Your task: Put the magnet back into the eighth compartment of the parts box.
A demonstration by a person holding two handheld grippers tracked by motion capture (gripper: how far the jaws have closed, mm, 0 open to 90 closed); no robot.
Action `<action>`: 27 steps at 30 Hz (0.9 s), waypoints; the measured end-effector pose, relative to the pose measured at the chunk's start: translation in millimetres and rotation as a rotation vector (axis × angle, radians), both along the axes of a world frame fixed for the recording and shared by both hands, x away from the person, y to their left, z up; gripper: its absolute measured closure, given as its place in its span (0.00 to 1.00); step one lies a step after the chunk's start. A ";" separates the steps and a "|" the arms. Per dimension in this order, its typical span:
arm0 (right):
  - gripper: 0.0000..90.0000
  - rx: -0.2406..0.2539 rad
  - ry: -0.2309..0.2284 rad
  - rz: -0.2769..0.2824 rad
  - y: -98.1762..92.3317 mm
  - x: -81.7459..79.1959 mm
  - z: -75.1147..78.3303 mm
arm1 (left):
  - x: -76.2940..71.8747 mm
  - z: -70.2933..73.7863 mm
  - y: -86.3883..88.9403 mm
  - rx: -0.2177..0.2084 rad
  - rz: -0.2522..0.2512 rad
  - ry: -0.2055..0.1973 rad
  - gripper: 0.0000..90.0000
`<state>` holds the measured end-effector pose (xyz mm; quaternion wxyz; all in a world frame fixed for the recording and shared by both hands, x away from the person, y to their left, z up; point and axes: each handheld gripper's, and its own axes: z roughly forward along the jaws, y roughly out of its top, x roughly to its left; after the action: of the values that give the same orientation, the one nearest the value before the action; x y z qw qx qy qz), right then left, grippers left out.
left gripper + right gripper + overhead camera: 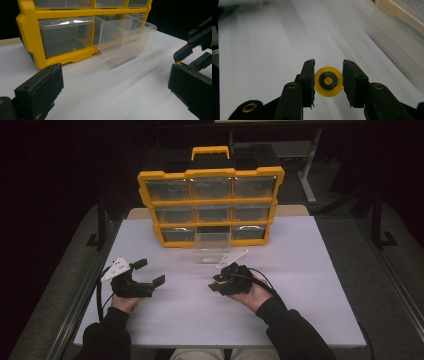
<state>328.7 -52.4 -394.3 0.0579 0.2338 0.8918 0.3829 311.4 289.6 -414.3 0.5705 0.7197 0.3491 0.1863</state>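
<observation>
Your right gripper [328, 82] is clamped on a small yellow wheel [328, 81] with a dark ring and a yellow hub. The two pads press its rim from either side. Its flat face looks straight back along the jaws toward the gripper's camera, so its axle line runs with the gripper, and the disc stands on edge across the jaws. The wheel is round, so it has no long side to speak of; whether it is thick or thin along that axle line you cannot tell from here. It hangs above the white table [300, 285], clear of the surface as far as the right gripper view shows.

From the high view your right gripper [220, 282] sits right of centre, a little in front of the clear drawer [212, 245] pulled out of the bottom row of the yellow organizer [210, 200]. A speck of yellow shows at its tips.

Your left gripper [150, 272] rests at the left of the table, well apart from the organizer, with its jaws spread wide and nothing between them. In the left gripper view the drawer [125, 40] sticks out toward you, open side up.
</observation>
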 end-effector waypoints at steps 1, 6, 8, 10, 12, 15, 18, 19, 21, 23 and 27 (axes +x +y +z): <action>0.69 0.004 0.000 -0.003 0.3 0.3 1.2 | 0.1 0.0 0.1 -0.002 -0.001 0.001 0.00; 0.69 0.019 -0.011 -0.002 0.3 3.0 8.6 | -0.4 0.5 0.2 0.000 0.005 -0.003 0.00; 0.69 0.021 -0.015 -0.005 0.4 4.1 12.1 | -0.7 0.9 0.3 -0.005 0.008 -0.006 0.00; 0.69 0.026 -0.019 -0.007 0.1 6.1 15.0 | -0.4 0.8 0.5 -0.003 0.009 -0.010 0.00; 0.69 0.028 -0.022 -0.008 -0.3 8.7 16.9 | -0.1 0.2 0.1 -0.001 0.008 -0.006 0.00; 0.69 0.043 -0.015 -0.020 -1.0 12.1 18.9 | 0.2 0.0 -0.4 0.001 0.005 -0.007 0.00; 0.69 0.055 -0.014 -0.031 -2.5 16.8 22.1 | -0.1 0.2 -0.5 -0.001 0.005 -0.008 0.00; 0.69 0.058 -0.015 -0.034 -2.9 18.6 23.7 | 0.1 0.2 -0.2 -0.001 0.005 -0.009 0.00; 0.69 0.062 -0.026 -0.035 -3.7 22.2 27.6 | 0.0 0.4 0.0 -0.003 0.006 -0.009 0.00; 0.69 0.056 -0.030 -0.041 -3.3 24.9 32.6 | 0.0 0.6 0.4 -0.003 0.006 -0.009 0.00; 0.69 0.054 -0.053 -0.043 -2.4 31.3 42.8 | 0.0 0.8 1.0 -0.004 0.005 -0.009 0.00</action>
<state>360.0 -54.8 -351.5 0.0834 0.2443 0.8740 0.4116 311.4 290.6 -413.5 0.5731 0.7167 0.3490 0.1901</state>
